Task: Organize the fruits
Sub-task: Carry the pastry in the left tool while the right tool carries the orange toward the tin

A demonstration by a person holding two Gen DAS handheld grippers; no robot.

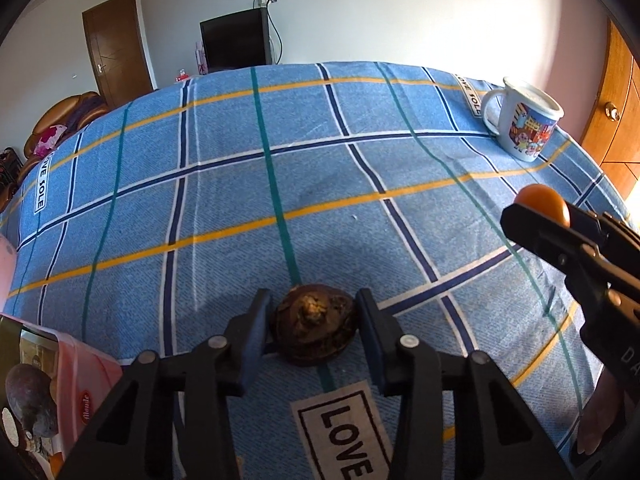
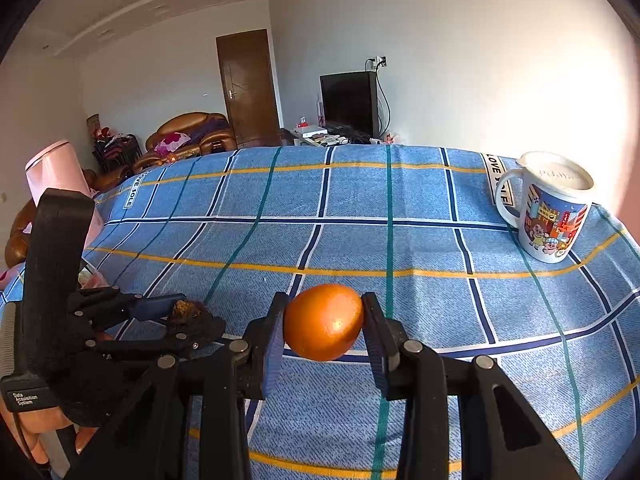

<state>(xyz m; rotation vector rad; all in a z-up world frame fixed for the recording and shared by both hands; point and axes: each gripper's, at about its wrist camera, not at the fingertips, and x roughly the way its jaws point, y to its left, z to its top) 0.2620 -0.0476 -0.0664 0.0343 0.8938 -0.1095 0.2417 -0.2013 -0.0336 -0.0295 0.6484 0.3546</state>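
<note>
My left gripper (image 1: 314, 326) is shut on a dark brown mangosteen (image 1: 314, 324), its pads touching both sides, low over the blue plaid cloth (image 1: 240, 168). My right gripper (image 2: 324, 324) is shut on an orange (image 2: 325, 322) and holds it above the cloth. In the left wrist view the right gripper with the orange (image 1: 545, 202) shows at the right edge. In the right wrist view the left gripper (image 2: 176, 316) with the mangosteen (image 2: 188, 312) shows at the lower left. A pink box (image 1: 64, 384) holding another dark fruit (image 1: 30, 400) sits at the lower left.
A cartoon mug (image 1: 524, 122) with a lid stands at the far right of the table; it also shows in the right wrist view (image 2: 550, 206). A pink container (image 2: 60, 176) stands at the table's left edge. Beyond the table are a sofa, a door and a TV.
</note>
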